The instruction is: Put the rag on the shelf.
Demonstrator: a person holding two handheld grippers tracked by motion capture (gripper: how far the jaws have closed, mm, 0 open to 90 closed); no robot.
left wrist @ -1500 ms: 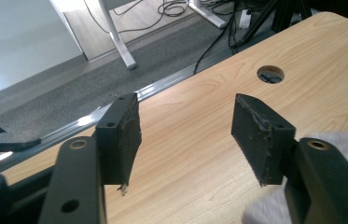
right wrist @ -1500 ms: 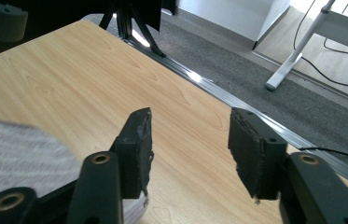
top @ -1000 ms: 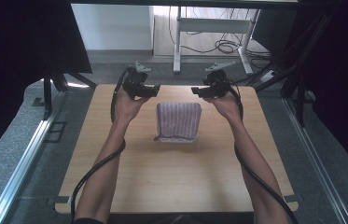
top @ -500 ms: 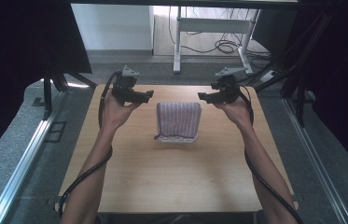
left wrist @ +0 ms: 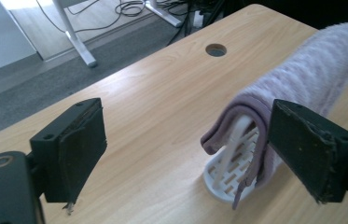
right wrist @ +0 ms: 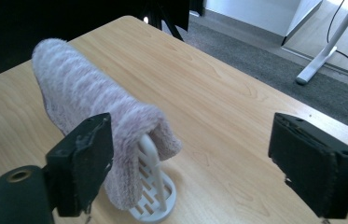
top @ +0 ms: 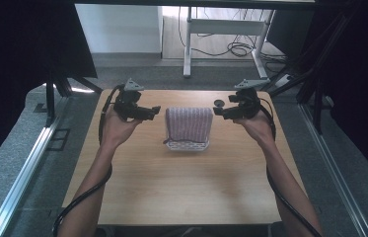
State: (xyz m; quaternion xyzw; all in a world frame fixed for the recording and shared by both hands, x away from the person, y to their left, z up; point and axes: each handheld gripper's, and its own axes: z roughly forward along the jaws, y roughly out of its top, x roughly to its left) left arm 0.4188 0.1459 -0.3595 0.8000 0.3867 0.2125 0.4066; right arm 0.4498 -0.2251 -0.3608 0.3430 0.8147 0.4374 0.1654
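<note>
1. Black jaws of the left gripper [top: 153,111] gape wide, empty, near the desk's [top: 181,187] far left corner.
2. Right gripper [top: 219,112] likewise spread wide, touching nothing, near the far right corner.
3. Both forearms reach forward from the near edge, grippers pointing inward.
4. Between them a lilac towel [top: 189,123] drapes over a white rack [top: 187,145], toward the far edge.

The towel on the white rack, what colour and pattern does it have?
The towel is pale lilac with faint lighter stripes across it, draped over the rack. The right gripper view shows this best.
</note>
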